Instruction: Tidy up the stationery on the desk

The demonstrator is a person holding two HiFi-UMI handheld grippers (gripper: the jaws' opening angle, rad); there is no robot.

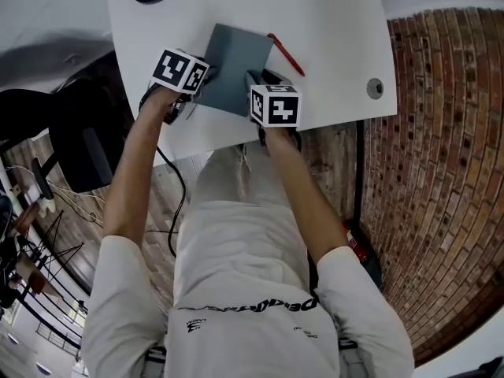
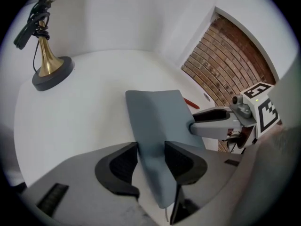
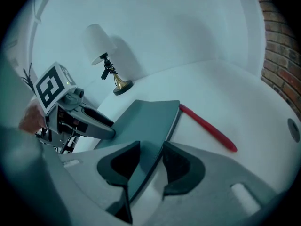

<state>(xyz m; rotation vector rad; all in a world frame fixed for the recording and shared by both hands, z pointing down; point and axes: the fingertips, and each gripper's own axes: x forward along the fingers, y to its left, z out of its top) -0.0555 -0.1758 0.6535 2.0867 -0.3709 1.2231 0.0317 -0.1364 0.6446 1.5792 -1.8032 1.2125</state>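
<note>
notebook: slate-grey thin rectangular notebook (image 1: 236, 68) sits near the front edge of the white desk (image 1: 331, 22), and i've got it from both sides.
left claw: my left claw (image 2: 150, 161) is clamped on the notebook's near left part. both dark pads press on the cover, which rises tilted between them.
right claw: my right claw (image 3: 148, 164) is clamped on the notebook as well, at its near right edge. the dark edge of the cover runs straight down between the pads.
claws together: each one shows in the other's gripper view. they're on opposite sides of the notebook, marker cubes on top, near each other but apart.
notebook pose: in the gripper views the cover looks tilted and slightly bowed. how far it clears the desk i can't tell.
red pen: slim red plastic pen (image 3: 207, 128) lies flat and slanted on the desk, just beside the notebook's far right edge. one end comes right up to the notebook's far corner, and whether it touches there i can't tell.
lamp: small lamp with a white shade, brass stem and dark round base (image 2: 49, 72) stands upright at the far left of the desk, well apart from the notebook.
grommet: round grey grommet (image 1: 375, 88) is set in the desk's right side, well apart from the red pen.
brick floor: red brick floor (image 1: 441, 172) shows past the desk's right edge.
</note>
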